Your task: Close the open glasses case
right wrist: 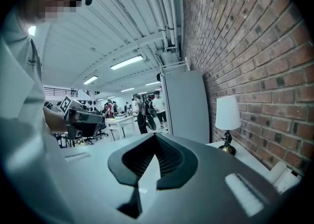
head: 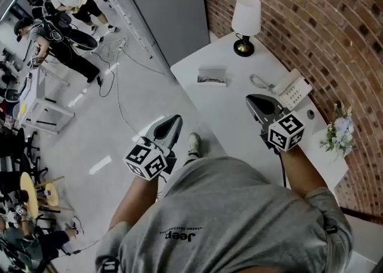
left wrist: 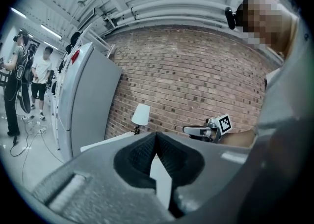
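White counter [head: 233, 123] carries the open glasses case [head: 212, 76], upper centre; left hand-held gripper [head: 173, 121] and right hand-held gripper [head: 256, 100], both clenched empty, likely must reach it next.

glasses case [head: 212, 76]: too small to tell lid or contents | table [head: 227, 110]: near end hidden under person's torso [head: 239, 218] | white object [right wrist: 283, 175]: cut by right gripper view's rim; too blurred to name
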Demonstrator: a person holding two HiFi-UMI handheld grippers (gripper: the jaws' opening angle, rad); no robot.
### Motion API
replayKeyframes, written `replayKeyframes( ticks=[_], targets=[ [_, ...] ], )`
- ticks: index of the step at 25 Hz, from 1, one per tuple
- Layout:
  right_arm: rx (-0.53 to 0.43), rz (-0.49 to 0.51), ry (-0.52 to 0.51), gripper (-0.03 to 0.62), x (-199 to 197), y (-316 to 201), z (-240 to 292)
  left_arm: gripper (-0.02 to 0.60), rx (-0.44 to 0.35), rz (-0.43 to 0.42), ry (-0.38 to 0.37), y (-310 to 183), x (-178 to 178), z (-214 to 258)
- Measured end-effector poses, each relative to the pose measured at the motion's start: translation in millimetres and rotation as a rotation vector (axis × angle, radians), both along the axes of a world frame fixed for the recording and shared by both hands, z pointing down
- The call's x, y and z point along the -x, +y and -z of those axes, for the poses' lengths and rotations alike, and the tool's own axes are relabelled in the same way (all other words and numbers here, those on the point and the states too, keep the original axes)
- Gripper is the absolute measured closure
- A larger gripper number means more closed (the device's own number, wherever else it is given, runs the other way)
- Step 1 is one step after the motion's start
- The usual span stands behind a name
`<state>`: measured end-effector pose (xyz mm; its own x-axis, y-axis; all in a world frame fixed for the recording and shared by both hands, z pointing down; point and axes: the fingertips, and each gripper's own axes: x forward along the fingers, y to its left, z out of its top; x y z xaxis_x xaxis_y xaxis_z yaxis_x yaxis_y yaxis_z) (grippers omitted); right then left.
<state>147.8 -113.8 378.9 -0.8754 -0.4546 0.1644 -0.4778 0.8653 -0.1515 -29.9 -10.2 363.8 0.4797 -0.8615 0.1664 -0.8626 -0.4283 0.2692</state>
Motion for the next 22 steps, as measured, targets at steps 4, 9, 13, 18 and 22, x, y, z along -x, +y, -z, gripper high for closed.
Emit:
replayKeyframes(
  ticks=[4,9,13,18,22],
  targets=[
    [0.000,-0.058,0.011,0.585,12,-33,-7,0.584,0.017,-0.073,0.020,-53,15,-14],
    [-0.011,-0.143,0.030,0.585,41,-93,-22,0.584,0.015,-0.183,0.038,-131,49,-36],
    [0.010,-0.217,-0.003,0.585,67,-148,-29,0.584,0.015,-0.233,0.030,-194,81,-49],
    [-0.002,-0.230,0.039,0.585,88,-197,-35,0.583,0.003,-0.242,0.006,-250,100,-54],
    [-0.013,-0.216,0.056,0.585,96,-216,-31,0.583,0.009,-0.235,0.024,-265,101,-57]
  ],
)
